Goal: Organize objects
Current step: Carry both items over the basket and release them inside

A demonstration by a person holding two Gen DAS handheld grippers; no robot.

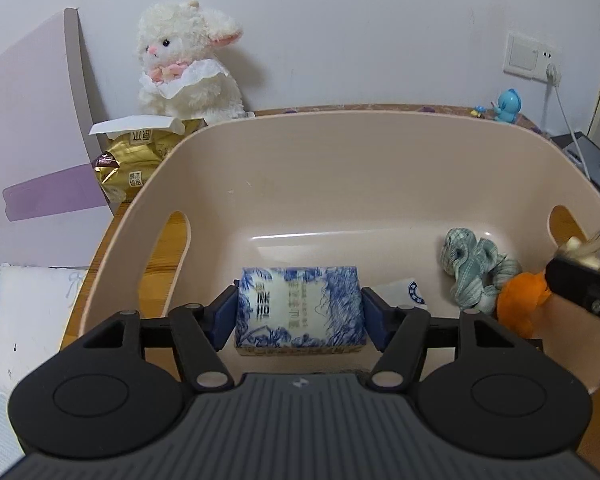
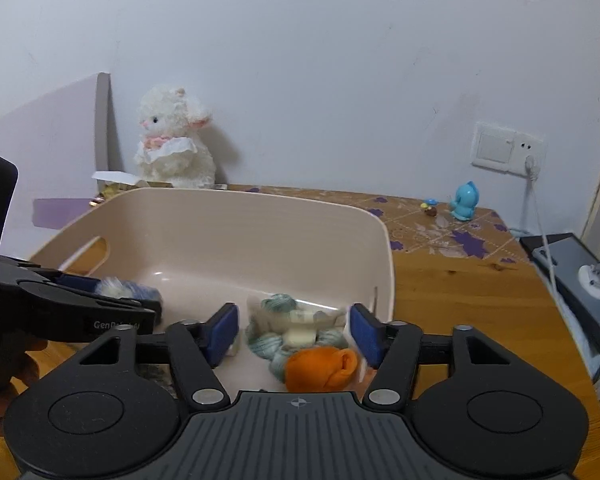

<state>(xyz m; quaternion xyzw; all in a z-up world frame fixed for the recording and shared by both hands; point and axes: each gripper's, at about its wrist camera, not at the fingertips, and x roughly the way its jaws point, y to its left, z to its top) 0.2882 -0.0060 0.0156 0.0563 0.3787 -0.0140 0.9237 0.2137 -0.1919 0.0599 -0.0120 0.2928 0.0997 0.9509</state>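
While my left gripper (image 1: 300, 314) pinches the blue-and-white tissue pack (image 1: 300, 308) by its short ends, low over the beige bin (image 1: 340, 160) floor, my right gripper (image 2: 290, 334) hangs spread above the bin's right corner, straddling the orange sock (image 2: 320, 368) and green scrunchie (image 2: 266, 346) just ahead.

A bedroom corner at home, as I see it.
A white plush lamb (image 2: 174, 140) sits on my wooden bench (image 2: 460, 280) by a wall socket (image 2: 508, 148); bedding (image 1: 24, 320) lies alongside.
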